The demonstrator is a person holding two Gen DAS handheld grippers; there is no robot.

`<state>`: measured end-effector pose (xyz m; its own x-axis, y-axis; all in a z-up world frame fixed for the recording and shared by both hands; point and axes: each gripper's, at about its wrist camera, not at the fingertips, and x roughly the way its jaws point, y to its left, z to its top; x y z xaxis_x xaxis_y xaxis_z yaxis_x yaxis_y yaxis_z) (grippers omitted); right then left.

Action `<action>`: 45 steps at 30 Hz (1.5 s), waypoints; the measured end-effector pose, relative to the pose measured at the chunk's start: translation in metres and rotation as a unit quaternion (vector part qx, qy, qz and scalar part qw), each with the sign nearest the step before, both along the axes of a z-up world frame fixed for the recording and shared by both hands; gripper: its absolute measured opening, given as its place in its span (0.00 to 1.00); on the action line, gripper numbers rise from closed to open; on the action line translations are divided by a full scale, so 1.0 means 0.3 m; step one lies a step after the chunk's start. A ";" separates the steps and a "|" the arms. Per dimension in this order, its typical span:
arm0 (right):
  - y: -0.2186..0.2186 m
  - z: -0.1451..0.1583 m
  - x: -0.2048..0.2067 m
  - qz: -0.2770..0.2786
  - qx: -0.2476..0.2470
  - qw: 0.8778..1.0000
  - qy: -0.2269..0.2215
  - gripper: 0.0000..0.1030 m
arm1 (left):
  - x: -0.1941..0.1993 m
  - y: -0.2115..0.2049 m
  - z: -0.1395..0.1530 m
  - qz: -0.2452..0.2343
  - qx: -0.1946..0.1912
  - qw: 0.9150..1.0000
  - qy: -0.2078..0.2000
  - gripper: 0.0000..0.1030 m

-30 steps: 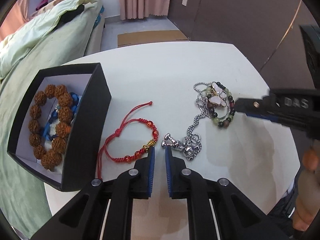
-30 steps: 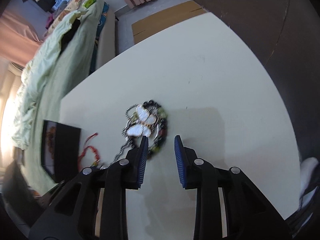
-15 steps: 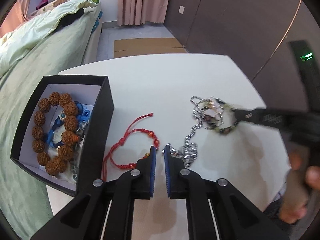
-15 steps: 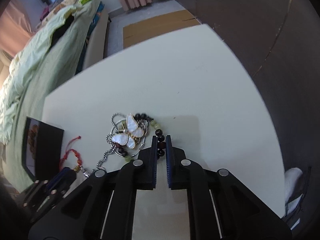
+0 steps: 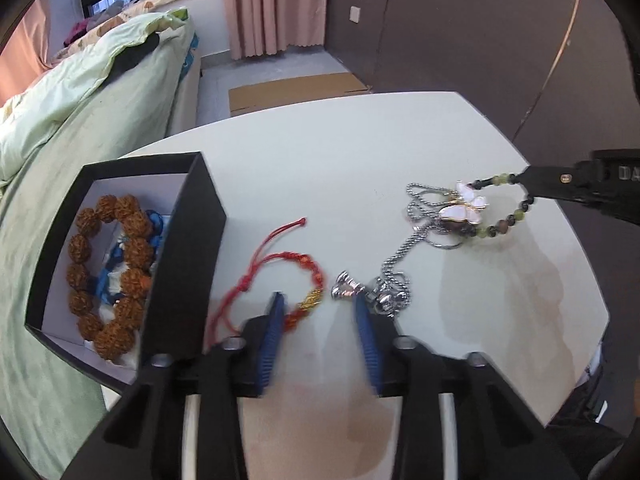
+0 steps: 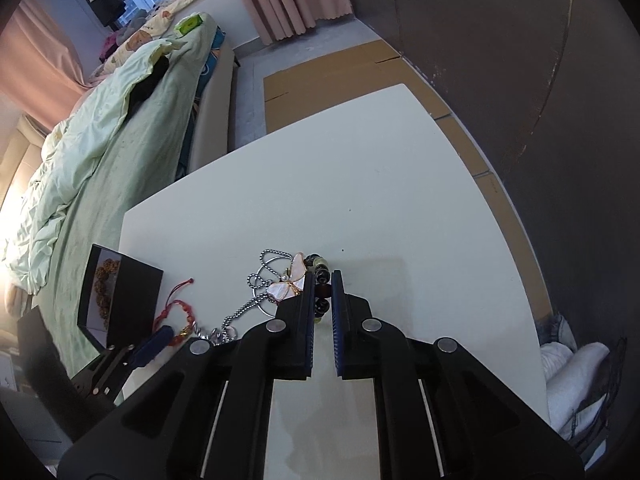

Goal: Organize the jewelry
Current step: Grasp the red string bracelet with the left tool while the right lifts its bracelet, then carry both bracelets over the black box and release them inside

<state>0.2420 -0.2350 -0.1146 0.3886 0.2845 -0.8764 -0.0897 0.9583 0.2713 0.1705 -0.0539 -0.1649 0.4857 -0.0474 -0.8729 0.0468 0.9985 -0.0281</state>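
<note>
the beaded bracelet (image 5: 505, 222), a loop of small green and dark round beads with a white butterfly charm (image 5: 464, 208), sits toward the right side of the white table (image 5: 320, 160), partly lifted at its right end and tangled over a silver chain necklace (image 5: 404, 248). i judge it light and limp: the strand will sag and swing from whatever point i pinch, the smooth beads could roll out of a loose grip, and the enamel-looking butterfly seems the fragile part, so the bead strand itself is the safer place to hold. because the chain lies under and through it, i expect the necklace may drag along if i lift. my right gripper (image 6: 321, 280) has its blue pads nearly together, clamped on a few dark beads of that strand, with the butterfly just beside the left pad. further left on the table lies a red cord bracelet (image 5: 280, 276) with gold and red beads, soft and floppy too. my left gripper (image 5: 318, 300) hovers above it with its jaws opening; the pads press on nothing, though the beaded end of the red bracelet and the silver pendant (image 5: 346, 292) of the chain both lie below the gap. at the far left stands a black box (image 5: 188, 248) with a white lining, already holding a brown seed bracelet (image 5: 108, 272) and something blue. a bed with pale green bedding (image 5: 92, 92) runs behind the table.
</note>
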 end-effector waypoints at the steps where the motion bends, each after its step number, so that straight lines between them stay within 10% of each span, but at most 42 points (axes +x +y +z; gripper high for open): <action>1: 0.005 0.003 0.003 0.001 0.001 1.000 0.000 0.08 | 0.005 0.003 -0.008 0.000 0.005 1.000 0.002 0.16; 14: -0.011 0.056 -0.010 0.000 0.037 0.999 -0.021 0.08 | 0.014 -0.021 -0.016 -0.034 0.026 0.999 0.005 0.23; 17: -0.012 0.092 -0.024 0.000 0.059 0.997 -0.040 0.08 | 0.017 -0.025 -0.016 -0.034 0.035 0.999 0.003 0.05; 31: 0.006 0.185 -0.063 0.003 0.131 0.987 -0.090 0.09 | -0.028 0.024 0.157 -0.019 -0.056 0.997 -0.052 0.04; 45: 0.139 0.286 -0.119 0.040 0.215 0.964 -0.149 0.09 | -0.125 0.232 0.414 0.022 -0.153 0.976 -0.151 0.04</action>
